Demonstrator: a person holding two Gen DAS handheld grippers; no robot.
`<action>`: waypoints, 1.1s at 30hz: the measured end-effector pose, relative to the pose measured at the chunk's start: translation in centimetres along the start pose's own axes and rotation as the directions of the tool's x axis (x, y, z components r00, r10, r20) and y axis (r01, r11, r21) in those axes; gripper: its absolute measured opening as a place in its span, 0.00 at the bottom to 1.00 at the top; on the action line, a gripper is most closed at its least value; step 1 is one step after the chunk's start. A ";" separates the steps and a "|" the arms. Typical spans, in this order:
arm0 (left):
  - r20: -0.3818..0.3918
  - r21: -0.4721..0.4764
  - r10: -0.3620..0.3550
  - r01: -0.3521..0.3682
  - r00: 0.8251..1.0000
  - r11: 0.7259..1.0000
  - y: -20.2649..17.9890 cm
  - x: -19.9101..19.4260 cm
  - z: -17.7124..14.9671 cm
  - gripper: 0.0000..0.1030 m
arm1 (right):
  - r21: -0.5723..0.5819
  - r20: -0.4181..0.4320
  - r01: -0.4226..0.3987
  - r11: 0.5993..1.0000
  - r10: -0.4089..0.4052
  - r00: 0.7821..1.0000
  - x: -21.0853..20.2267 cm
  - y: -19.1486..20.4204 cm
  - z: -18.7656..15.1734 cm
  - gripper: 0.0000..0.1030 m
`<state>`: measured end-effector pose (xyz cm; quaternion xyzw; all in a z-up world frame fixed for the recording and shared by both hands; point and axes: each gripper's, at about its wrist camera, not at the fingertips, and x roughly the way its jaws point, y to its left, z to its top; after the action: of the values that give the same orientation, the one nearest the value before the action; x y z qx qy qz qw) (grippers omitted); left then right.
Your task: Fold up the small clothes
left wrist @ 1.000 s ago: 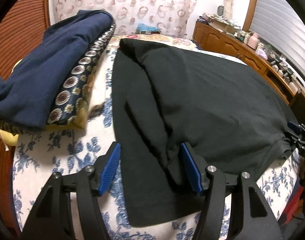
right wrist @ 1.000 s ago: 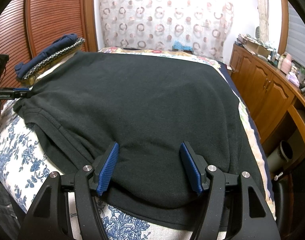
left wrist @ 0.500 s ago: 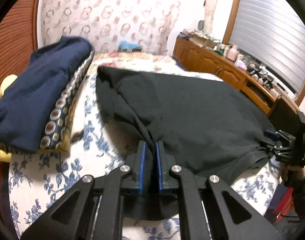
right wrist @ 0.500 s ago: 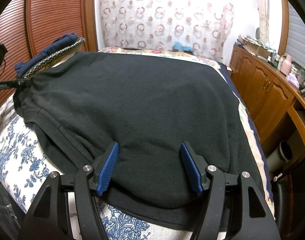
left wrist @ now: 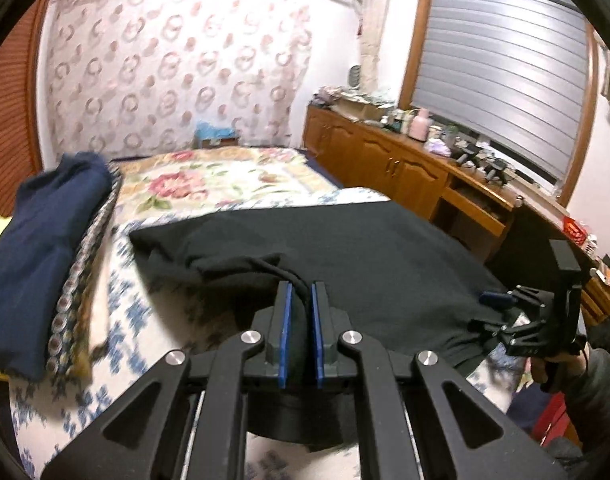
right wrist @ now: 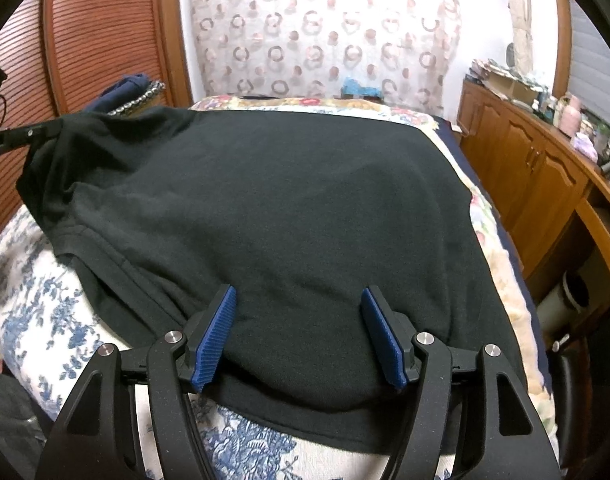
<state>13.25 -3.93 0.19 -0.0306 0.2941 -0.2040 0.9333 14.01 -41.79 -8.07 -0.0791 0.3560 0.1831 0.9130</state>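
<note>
A black garment point(right wrist: 289, 208) lies spread over the bed; it also shows in the left wrist view point(left wrist: 377, 248). My left gripper point(left wrist: 300, 296) is shut on a bunched fold of its left edge and holds that edge lifted off the bed. In the right wrist view the left gripper point(right wrist: 21, 138) shows at far left with the cloth pulled up to it. My right gripper point(right wrist: 299, 312) is open, its blue pads astride the garment's near hem. It also shows in the left wrist view point(left wrist: 501, 304) at the garment's right edge.
A navy garment point(left wrist: 37, 240) lies on a patterned pillow point(left wrist: 85, 256) at the left. The bed has a blue-flowered sheet point(right wrist: 37, 304). A wooden cabinet point(left wrist: 405, 172) with clutter runs along the right. A slatted wooden door point(right wrist: 101, 36) stands at the left.
My left gripper closed on the garment's left edge and lifted it, pulling the cloth up and back. My right gripper stayed open over the near hem.
</note>
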 end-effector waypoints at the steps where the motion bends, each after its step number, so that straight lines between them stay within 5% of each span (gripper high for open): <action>1: 0.003 0.007 -0.006 0.006 1.000 1.000 -0.3 0.1 0.3 0.06 | -0.007 0.007 0.004 1.000 -0.004 1.000 -0.3 0.1 0.0 0.65; 17: 0.021 0.164 -0.179 0.174 0.984 0.971 -10.7 1.9 6.9 0.06 | 0.033 0.136 0.056 0.998 -0.060 0.989 -5.4 -1.9 1.6 0.64; 23: -0.048 0.201 -0.235 0.240 0.971 0.950 -13.4 3.4 7.3 0.10 | 0.058 0.140 0.046 0.997 -0.053 0.989 -5.8 -2.4 0.9 0.65; 24: -0.056 0.203 -0.244 0.250 0.968 0.947 -13.4 3.6 7.0 0.12 | 0.059 0.137 0.043 0.997 -0.050 0.989 -5.7 -2.4 0.7 0.65; 26: -0.066 0.205 -0.240 0.249 0.969 0.947 -13.2 3.8 6.7 0.33 | 0.059 0.129 0.043 0.997 -0.050 0.990 -5.4 -2.4 0.6 0.65; 33: -0.084 0.192 -0.177 0.190 0.981 0.963 -10.9 3.7 4.7 0.55 | 0.059 0.125 0.027 0.998 -0.035 0.992 -4.7 -2.2 0.7 0.65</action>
<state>14.70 -15.67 4.04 0.0425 0.2986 -0.3191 0.8985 12.07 -44.92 -4.34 -0.0468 0.3015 0.1633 0.9382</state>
